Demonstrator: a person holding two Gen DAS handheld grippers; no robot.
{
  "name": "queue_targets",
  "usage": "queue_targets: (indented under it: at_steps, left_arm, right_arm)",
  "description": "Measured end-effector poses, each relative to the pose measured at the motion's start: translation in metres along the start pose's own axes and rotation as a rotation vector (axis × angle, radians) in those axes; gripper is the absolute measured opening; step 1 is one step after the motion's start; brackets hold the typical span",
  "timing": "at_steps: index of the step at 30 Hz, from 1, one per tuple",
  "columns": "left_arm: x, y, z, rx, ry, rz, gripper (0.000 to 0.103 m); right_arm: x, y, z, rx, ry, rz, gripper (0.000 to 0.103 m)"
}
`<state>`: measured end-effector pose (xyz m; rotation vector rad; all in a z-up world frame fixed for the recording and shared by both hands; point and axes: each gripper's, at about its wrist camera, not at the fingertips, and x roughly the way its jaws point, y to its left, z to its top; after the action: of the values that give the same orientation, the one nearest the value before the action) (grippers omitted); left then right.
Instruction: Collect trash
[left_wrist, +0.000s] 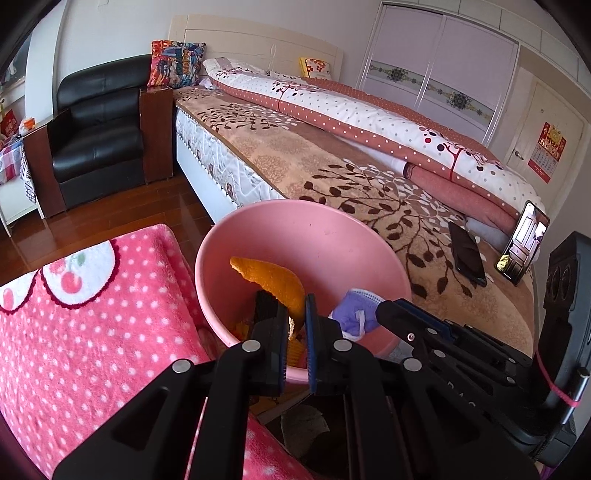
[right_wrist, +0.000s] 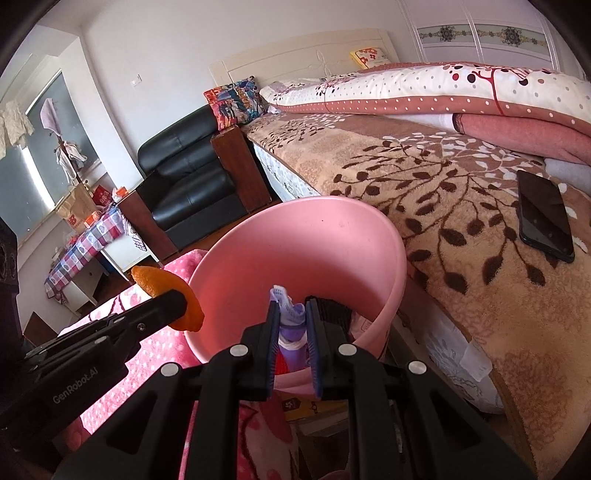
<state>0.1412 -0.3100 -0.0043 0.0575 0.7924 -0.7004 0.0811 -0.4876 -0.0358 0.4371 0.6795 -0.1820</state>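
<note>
orange peel, a curved strip (left_wrist: 275, 282), is pinched in the nearly closed left gripper (left_wrist: 295, 325) over the round pink plastic bin (left_wrist: 332, 236). right gripper (right_wrist: 291, 325) clamps a crumpled purple-white face mask (right_wrist: 290, 314) just above that bin, beside the bed (right_wrist: 424, 177).

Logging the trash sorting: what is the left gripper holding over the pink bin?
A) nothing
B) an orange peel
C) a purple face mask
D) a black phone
B: the left gripper is shut on the orange peel over the pink bin; the purple face mask is in the right gripper.
</note>
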Motion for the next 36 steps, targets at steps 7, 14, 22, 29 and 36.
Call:
queue_targets:
  at_steps: [7, 14, 22, 29, 36]
  left_arm:
    - [0.007, 0.005, 0.000, -0.005, 0.021, 0.012, 0.040]
    - [0.000, 0.006, 0.001, -0.006, 0.010, 0.019, 0.043]
    - [-0.017, 0.008, 0.001, -0.020, -0.011, 0.048, 0.043]
    - [-0.038, 0.011, -0.005, -0.013, -0.051, 0.105, 0.043]
    - [-0.059, 0.015, -0.011, -0.017, -0.085, 0.121, 0.043]
  right_arm:
    - [0.003, 0.000, -0.001, 0.002, 0.006, -0.006, 0.018]
    - [-0.001, 0.000, -0.001, 0.000, -0.002, 0.000, 0.028]
    - [-0.016, 0.012, -0.005, -0.033, -0.029, 0.011, 0.043]
    - [-0.035, 0.032, -0.013, -0.082, -0.051, 0.011, 0.054]
    - [-0.049, 0.048, -0.023, -0.116, -0.057, 0.012, 0.063]
